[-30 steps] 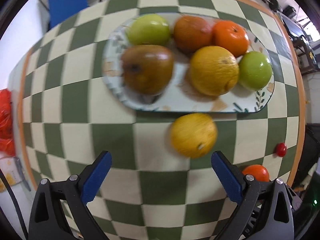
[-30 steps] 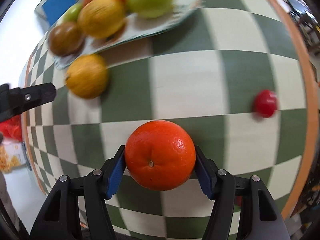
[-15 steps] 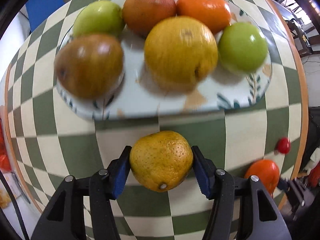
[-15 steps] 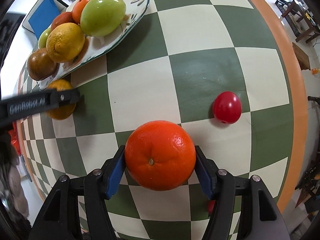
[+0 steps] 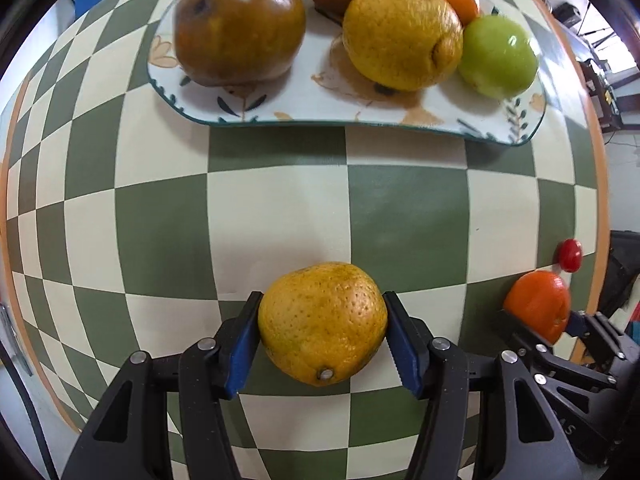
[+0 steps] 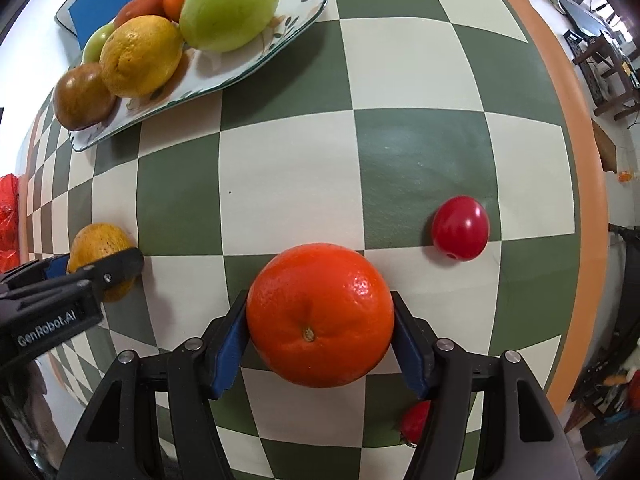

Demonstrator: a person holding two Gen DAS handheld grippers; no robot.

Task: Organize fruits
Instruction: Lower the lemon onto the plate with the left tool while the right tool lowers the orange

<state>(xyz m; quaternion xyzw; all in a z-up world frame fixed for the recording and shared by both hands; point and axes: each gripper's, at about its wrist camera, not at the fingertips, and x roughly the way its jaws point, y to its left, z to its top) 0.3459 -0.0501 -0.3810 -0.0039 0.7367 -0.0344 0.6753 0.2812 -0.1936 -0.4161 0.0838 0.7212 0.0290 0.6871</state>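
My left gripper (image 5: 322,336) is shut on a yellow-orange citrus (image 5: 322,322), held over the checkered table in front of the patterned plate (image 5: 304,110). The plate holds a brown fruit (image 5: 238,26), a yellow orange (image 5: 400,36), a green apple (image 5: 498,56) and more fruit behind. My right gripper (image 6: 318,336) is shut on a bright orange (image 6: 318,314), to the right of the left gripper (image 6: 92,276). The plate (image 6: 200,80) lies at the far left in the right wrist view.
A small red tomato (image 6: 460,228) lies on the table just right of the orange; it also shows in the left wrist view (image 5: 570,254). Another red fruit (image 6: 416,422) peeks out under my right finger. The table's orange rim (image 6: 572,140) curves along the right.
My left gripper closed on the yellow-orange citrus and lifted it, pulling back from the plate. My right gripper kept hold of the orange and shifted left, nearer the left gripper.
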